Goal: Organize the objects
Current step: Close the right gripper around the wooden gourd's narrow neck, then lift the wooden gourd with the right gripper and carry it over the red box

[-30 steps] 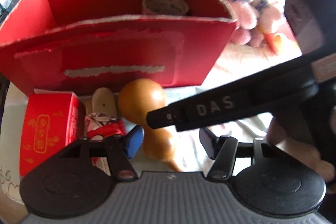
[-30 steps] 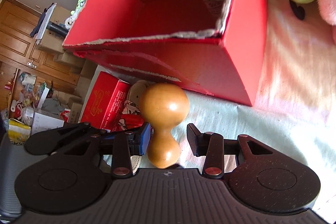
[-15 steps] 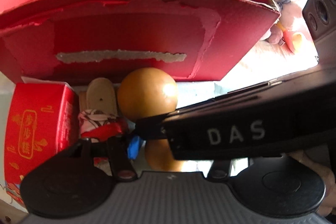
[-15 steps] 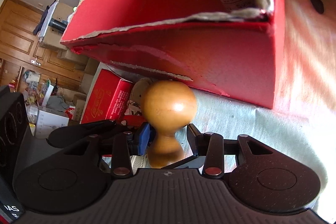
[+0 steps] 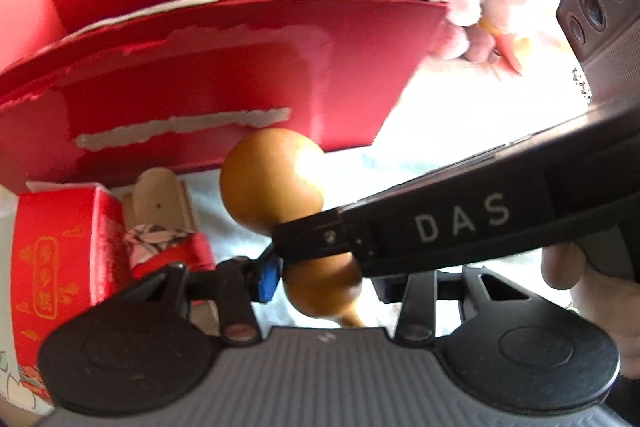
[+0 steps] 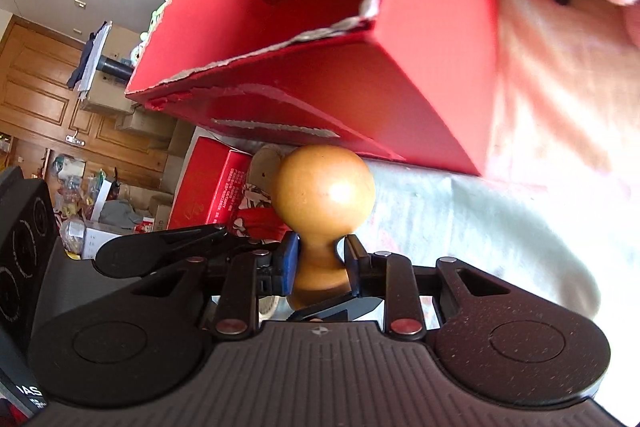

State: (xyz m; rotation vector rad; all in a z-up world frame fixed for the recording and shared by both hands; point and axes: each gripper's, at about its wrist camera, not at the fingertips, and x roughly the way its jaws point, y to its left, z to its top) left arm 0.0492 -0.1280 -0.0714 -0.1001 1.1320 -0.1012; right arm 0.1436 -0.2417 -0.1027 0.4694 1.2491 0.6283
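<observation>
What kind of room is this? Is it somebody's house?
Probably a lived-in home: soft toys such as the pink plush toy lie on a cloth-covered surface, and wooden panelled doors stand behind cluttered household boxes.

My right gripper [image 6: 319, 263] has just been closing, and its blue and black pads now press on the narrow waist of the tan wooden gourd [image 6: 323, 199]. My left gripper [image 5: 324, 277] has been closing too, below and across it; its blue pad [image 5: 267, 277] sits just beside the gourd's lower bulb, contact unclear.
</observation>
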